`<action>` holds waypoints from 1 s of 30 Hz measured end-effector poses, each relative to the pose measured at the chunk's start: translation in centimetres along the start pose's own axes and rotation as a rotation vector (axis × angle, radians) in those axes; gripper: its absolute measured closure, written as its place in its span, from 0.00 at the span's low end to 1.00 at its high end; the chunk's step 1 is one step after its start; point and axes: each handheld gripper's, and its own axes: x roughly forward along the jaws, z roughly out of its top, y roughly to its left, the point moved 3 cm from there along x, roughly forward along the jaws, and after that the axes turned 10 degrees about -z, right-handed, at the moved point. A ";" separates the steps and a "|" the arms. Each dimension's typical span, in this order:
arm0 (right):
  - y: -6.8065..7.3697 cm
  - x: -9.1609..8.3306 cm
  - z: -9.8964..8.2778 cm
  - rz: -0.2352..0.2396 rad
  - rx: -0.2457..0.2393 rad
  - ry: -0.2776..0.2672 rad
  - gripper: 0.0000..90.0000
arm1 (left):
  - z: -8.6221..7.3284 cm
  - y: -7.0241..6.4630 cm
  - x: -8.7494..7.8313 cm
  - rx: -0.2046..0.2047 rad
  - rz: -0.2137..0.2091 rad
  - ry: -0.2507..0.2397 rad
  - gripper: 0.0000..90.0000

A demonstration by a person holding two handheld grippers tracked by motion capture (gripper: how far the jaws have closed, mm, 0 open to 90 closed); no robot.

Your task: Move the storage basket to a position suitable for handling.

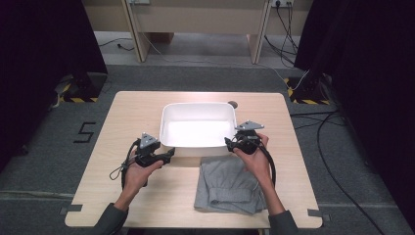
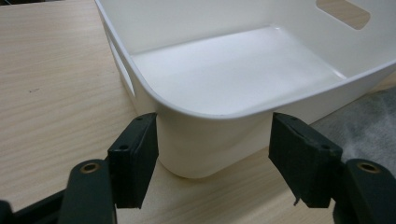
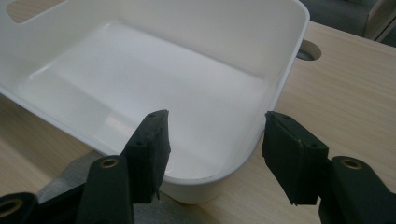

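Your left gripper (image 2: 212, 158) and right gripper (image 3: 212, 154) gape open around the white tub's (image 1: 195, 110) near corners; squeeze next.

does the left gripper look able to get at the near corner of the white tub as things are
Probably yes: the left gripper has its open jaws either side of the white tub's near corner, with nothing between them and it.
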 end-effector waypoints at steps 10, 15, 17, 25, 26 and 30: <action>-0.4 0.0 -0.3 0.021 0.001 -0.040 0.43 | 0.8 -0.4 -1.8 -0.016 -0.045 -0.049 0.32; -0.5 -0.2 -0.7 0.049 0.038 -0.066 0.38 | 1.4 -0.1 -2.6 -0.033 -0.032 -0.086 0.33; -0.6 0.0 -0.6 0.075 0.052 -0.059 0.41 | 1.7 0.1 -2.5 -0.038 -0.021 -0.097 0.34; -0.3 -0.2 -0.8 0.063 0.049 -0.060 0.42 | 1.3 1.4 -1.2 -0.066 -0.027 -0.120 0.50; -0.3 -0.2 -0.8 0.059 0.053 -0.061 0.43 | 1.3 1.4 -1.1 -0.071 -0.038 -0.116 0.52; -0.2 -0.3 -0.9 0.057 0.057 -0.064 0.42 | 1.7 1.5 -0.8 -0.046 -0.009 -0.112 0.56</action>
